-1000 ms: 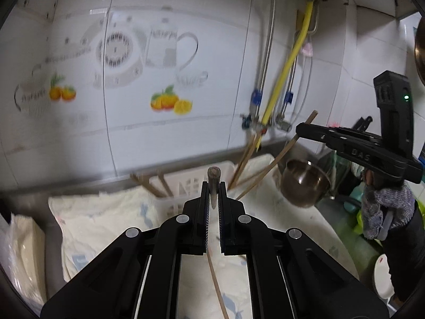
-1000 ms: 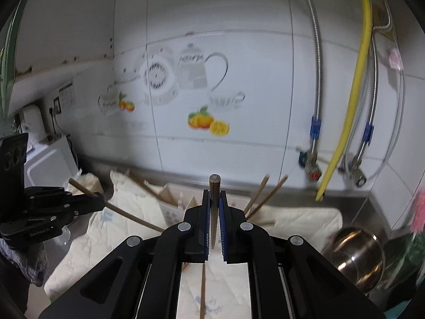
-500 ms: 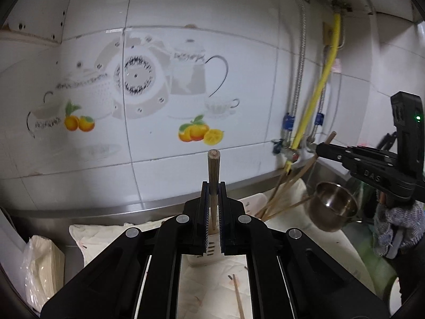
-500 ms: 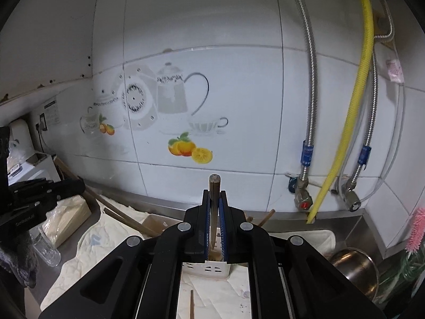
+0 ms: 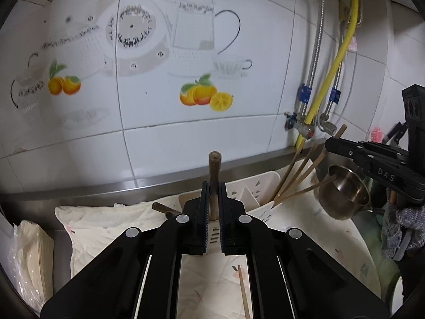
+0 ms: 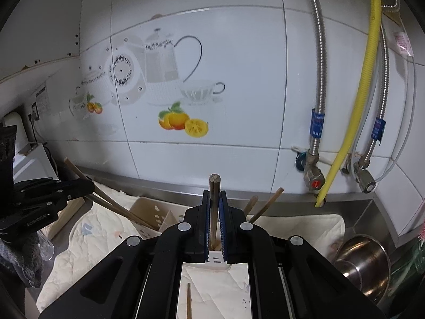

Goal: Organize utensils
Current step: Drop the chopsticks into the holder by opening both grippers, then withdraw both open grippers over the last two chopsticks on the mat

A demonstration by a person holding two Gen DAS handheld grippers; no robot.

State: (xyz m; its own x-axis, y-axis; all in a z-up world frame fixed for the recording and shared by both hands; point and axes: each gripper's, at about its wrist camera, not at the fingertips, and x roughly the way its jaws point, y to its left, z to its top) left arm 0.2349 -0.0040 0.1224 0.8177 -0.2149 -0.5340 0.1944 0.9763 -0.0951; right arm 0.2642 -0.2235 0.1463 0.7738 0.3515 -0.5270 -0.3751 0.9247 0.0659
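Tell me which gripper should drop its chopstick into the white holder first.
Probably right: the right gripper holds its chopstick directly above the white holder. The left gripper faces the holder's near wall, further off.

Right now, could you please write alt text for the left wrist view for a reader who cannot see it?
The left gripper is shut on a wooden chopstick above a white utensil holder that already holds several chopsticks, on a pale cloth before a tiled wall. At right, the right gripper holds another chopstick above a steel bowl.
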